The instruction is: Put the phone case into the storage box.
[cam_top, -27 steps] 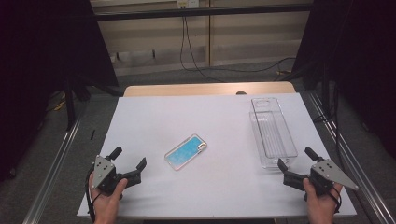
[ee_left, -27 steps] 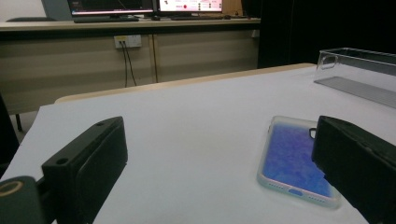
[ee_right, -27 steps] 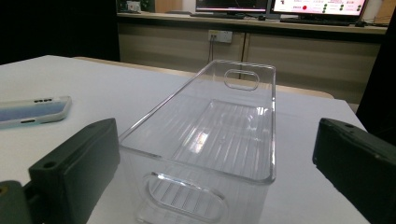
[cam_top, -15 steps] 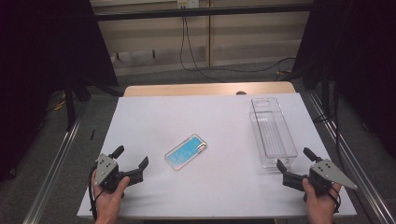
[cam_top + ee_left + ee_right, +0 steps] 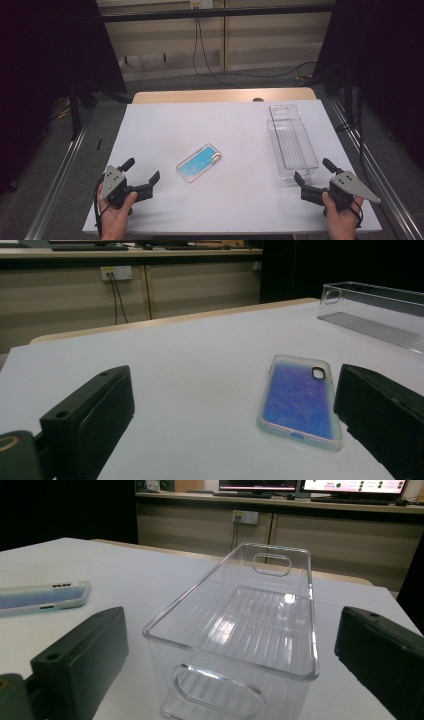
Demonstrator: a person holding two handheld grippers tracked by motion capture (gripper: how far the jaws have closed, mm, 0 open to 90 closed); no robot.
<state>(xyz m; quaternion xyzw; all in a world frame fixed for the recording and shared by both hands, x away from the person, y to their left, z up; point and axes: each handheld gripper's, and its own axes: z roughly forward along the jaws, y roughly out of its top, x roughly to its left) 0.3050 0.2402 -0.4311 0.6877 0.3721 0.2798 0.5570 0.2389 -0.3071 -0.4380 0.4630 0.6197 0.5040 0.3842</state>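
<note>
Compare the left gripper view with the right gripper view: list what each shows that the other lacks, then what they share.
Left gripper view alone: the blue phone case's flat back with its camera cutout, between the open jaws.
Right gripper view alone: the clear rectangular plastic bin's empty ribbed inside and handle slots, plus lit monitors behind.
Shared: phone case, bin, white tabletop, wall sockets.

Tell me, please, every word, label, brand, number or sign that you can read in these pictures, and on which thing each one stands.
No text can be read.
Phone case: blue, no print visible.
Clear bin: no label visible.
Monitors behind the table in the right gripper view: coloured marks, too small and blurred to read.
Left gripper and right gripper: no markings legible.
</note>
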